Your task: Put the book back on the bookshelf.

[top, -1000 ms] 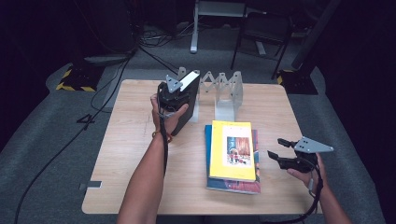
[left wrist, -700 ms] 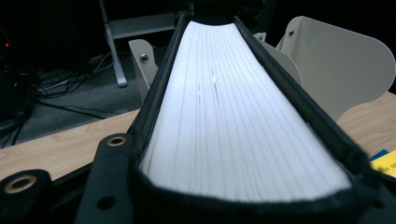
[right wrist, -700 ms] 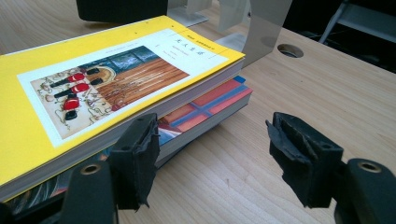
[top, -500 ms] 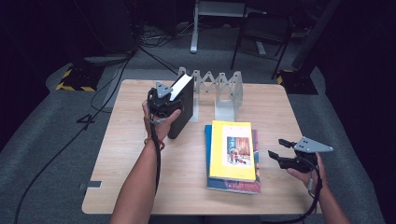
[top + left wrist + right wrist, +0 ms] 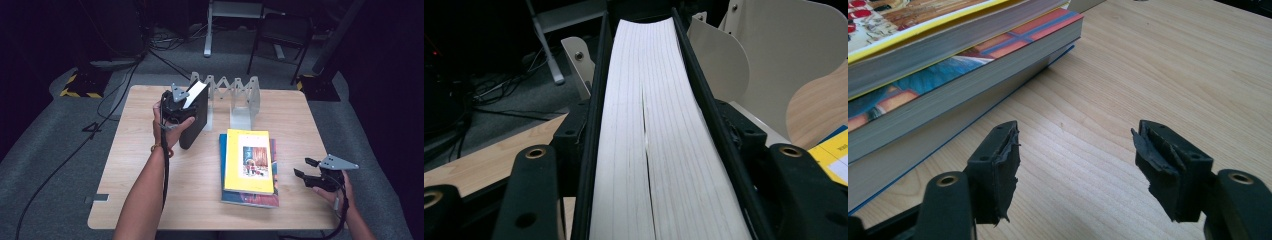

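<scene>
A thick black book (image 5: 196, 122) with white page edges (image 5: 649, 150) stands on its lower edge on the table, leaning against the left end of the grey folding rack (image 5: 240, 95). My left gripper (image 5: 187, 100) is around its top. Its jaws have just been opening, the book is still between them, and both covers lie against the pads (image 5: 574, 145). The pages gape slightly in the middle. My right gripper (image 5: 301, 167) hovers low at the table's right edge, open and holding nothing (image 5: 1075, 150), just right of a stack with a yellow book (image 5: 248, 160) on a blue one (image 5: 250, 199).
The rack's curved cream dividers (image 5: 764, 60) rise right beside the black book. The stack's page edges (image 5: 923, 100) lie close to the right gripper's left jaw. Bare wooden table (image 5: 140, 150) spreads at the front left. Cables and chair legs are on the floor beyond.
The left hand has brought the black book down from a raised tilt and stood it on the table by the rack. The right gripper has sunk a little toward the tabletop.
</scene>
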